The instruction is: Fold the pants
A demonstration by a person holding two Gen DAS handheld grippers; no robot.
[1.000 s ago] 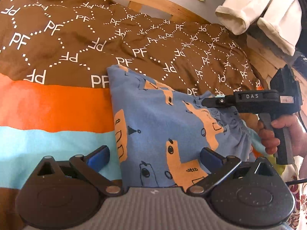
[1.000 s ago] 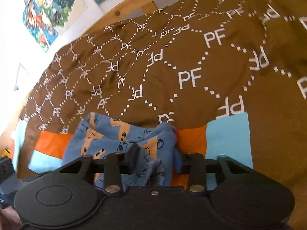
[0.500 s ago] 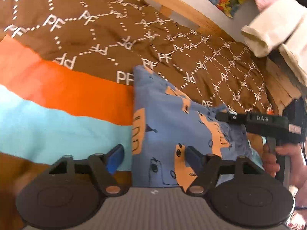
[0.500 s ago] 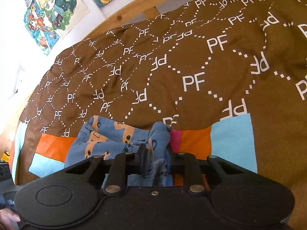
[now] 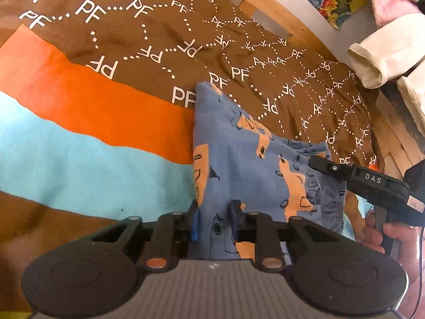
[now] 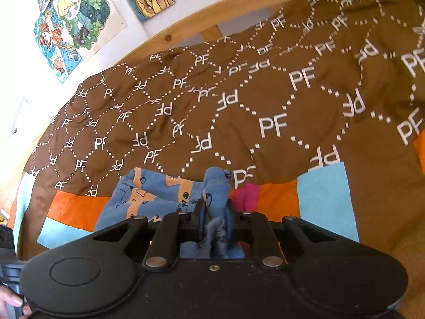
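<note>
- The blue pants (image 5: 239, 164), one pair, lie flat on the bed's brown-and-orange cover (image 5: 106, 101), spread for folding.
- The left tongs (image 5: 213, 224) have just been closing and now clamp the pants' near edge, likely to lift it over.
- The right tongs (image 6: 215, 218), also just closing, pinch the bunched waistband end, probably to carry both corners together.
- Two tongs, both gripping cloth.

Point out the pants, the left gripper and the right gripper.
pants (image 5: 252, 159): left wrist view, flat blue panel.
left gripper (image 5: 213, 222): left wrist view, between fingertips, on pinched cloth.
right gripper (image 6: 214, 212): right wrist view, between fingertips, on bunched cloth.
</note>
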